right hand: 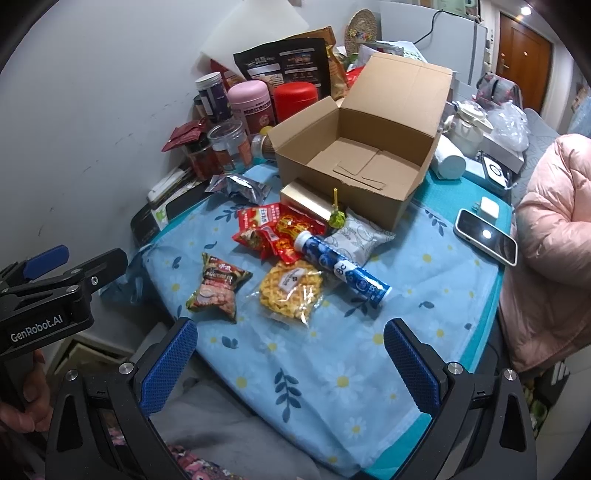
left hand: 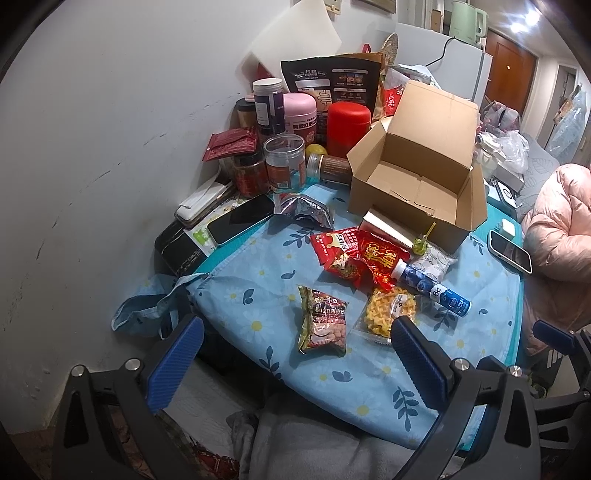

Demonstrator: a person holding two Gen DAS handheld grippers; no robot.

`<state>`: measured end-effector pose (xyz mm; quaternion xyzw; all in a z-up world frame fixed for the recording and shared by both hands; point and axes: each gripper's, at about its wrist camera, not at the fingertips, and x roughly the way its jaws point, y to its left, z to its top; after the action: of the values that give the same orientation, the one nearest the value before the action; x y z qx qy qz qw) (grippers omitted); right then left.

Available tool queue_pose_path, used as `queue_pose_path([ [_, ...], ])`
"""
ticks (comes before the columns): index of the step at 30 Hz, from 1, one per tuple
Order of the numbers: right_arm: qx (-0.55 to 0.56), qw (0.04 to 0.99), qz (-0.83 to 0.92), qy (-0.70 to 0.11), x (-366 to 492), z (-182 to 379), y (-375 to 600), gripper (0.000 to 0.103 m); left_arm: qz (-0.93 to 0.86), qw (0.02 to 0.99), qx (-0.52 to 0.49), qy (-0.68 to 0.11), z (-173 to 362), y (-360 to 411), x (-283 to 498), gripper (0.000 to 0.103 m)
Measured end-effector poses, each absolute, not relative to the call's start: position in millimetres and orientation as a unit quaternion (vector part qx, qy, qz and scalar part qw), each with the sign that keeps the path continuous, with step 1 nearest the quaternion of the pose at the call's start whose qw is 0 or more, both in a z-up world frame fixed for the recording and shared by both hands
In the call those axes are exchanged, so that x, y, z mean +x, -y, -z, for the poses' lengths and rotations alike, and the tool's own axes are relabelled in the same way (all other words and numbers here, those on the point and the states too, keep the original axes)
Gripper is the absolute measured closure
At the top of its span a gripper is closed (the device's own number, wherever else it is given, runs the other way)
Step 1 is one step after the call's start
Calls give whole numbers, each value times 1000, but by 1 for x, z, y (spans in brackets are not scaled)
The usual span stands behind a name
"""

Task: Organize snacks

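White wall [left hand: 110, 129], brown door [right hand: 524, 48].

Home: fridge [left hand: 466, 70], kettle [left hand: 466, 20], door [left hand: 508, 74]

Brightness: moderate indoor light, even across the worktop [left hand: 369, 376]; colours read clearly.
Source: ceiling lamps [left hand: 524, 20] burn as white spots at the far right; one more shows above the door [right hand: 525, 10].
Glare: a lamp reflects as a bright dot on the phone screen [right hand: 487, 234]; a pale sheen lies on the other phone [left hand: 240, 221].
Shadows: soft and short; the cardboard box [left hand: 417, 177] is shaded inside along its left wall.
Distortion: strong fisheye bending; the wall [left hand: 110, 147] curves, and black vignette fills the corners.
Focus: centre sharp; the near fingers [right hand: 168, 365] and picture edges are slightly soft.
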<state>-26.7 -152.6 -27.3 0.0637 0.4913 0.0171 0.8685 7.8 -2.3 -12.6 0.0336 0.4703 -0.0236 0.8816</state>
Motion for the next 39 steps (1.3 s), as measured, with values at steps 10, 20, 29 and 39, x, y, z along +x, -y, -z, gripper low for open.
queue_pose_path([
  [10, 58, 860, 2, -507, -29, 40, 162, 0, 61, 865, 37, -496, 34, 11, 17, 0],
  [20, 93, 834, 22, -544, -17, 73, 175, 0, 98, 845, 27, -525, 66, 17, 37, 0],
  [29, 105, 817, 18, -567, -5, 107, 170, 0, 100, 825, 23, -555, 110, 17, 66, 0],
  [39, 128, 792, 10, -597, 9, 142, 170, 0, 103, 783, 27, -613, 175, 16, 95, 11],
])
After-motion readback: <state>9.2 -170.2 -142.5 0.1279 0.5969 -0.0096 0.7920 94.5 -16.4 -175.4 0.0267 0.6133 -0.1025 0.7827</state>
